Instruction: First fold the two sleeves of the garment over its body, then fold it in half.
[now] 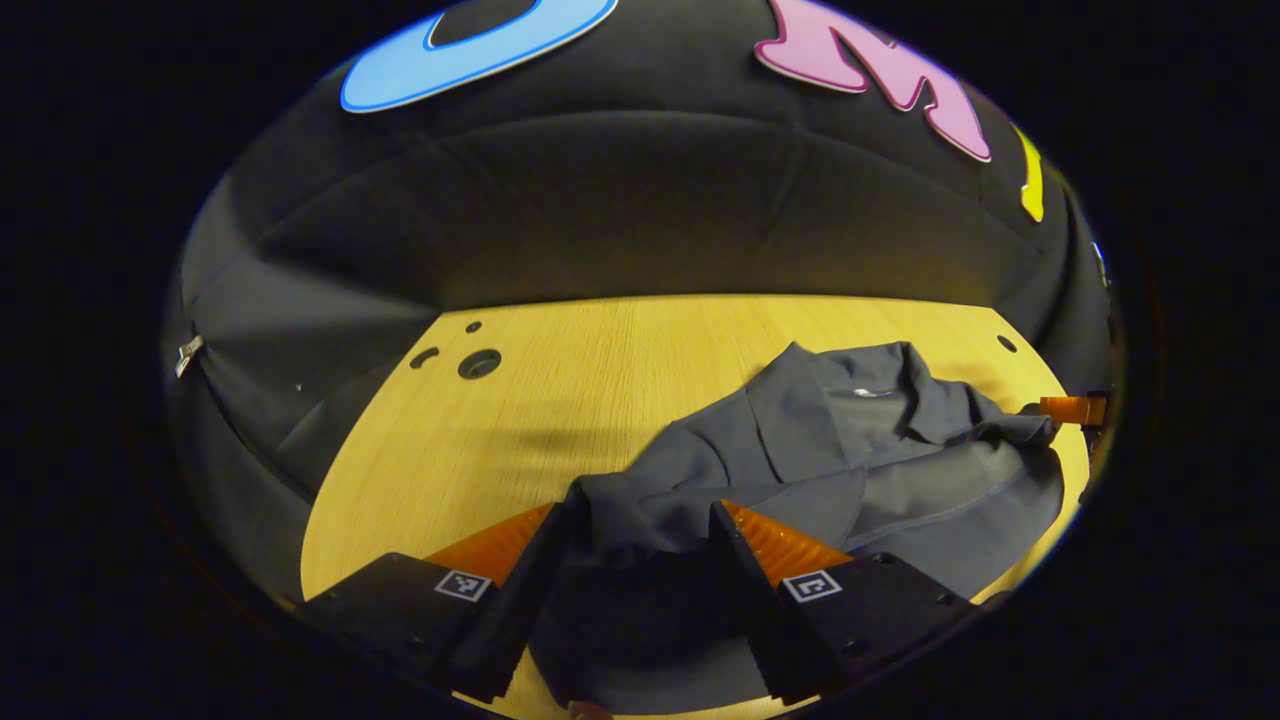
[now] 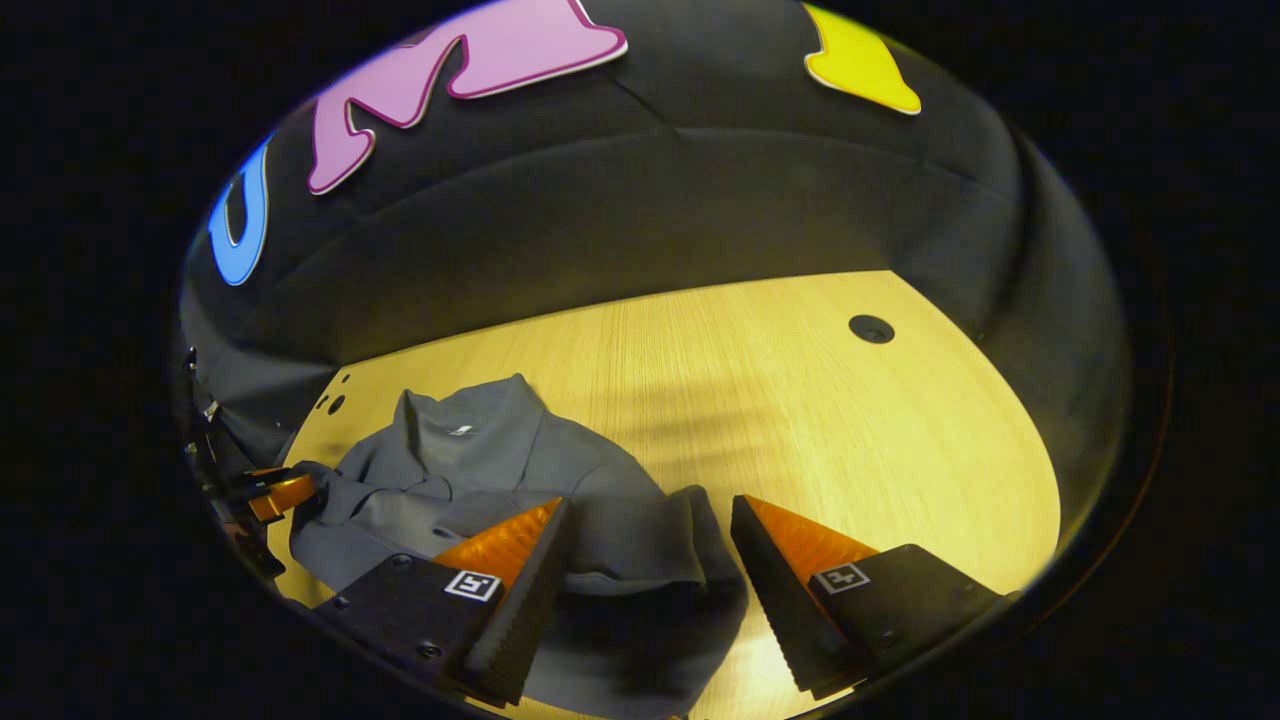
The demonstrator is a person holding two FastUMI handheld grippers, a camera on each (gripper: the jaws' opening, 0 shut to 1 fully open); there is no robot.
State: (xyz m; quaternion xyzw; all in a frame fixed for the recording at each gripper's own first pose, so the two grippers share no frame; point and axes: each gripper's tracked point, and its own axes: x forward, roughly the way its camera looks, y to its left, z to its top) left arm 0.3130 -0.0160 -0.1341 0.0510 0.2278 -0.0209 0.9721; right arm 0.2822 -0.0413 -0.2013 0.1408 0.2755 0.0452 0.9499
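A grey collared garment (image 1: 860,460) lies crumpled on the wooden table (image 1: 560,400), collar toward the far wall. In the left gripper view, my left gripper (image 1: 642,508) stands open low over the table, with a bunched sleeve end (image 1: 640,520) filling the gap between its fingers. The right gripper (image 1: 1075,408) shows at the garment's far right edge. In the right gripper view, my right gripper (image 2: 648,508) is open around the garment's (image 2: 470,470) other sleeve (image 2: 640,550); the cloth touches one finger and stops just short of the other. The left gripper (image 2: 280,492) sits at the garment's left edge.
Round holes (image 1: 478,363) pierce the table at its far left corner, and another hole (image 2: 870,328) lies at the far right. Bare wood (image 2: 850,450) spreads right of the garment. The black booth wall (image 1: 640,200) closes off the back and sides.
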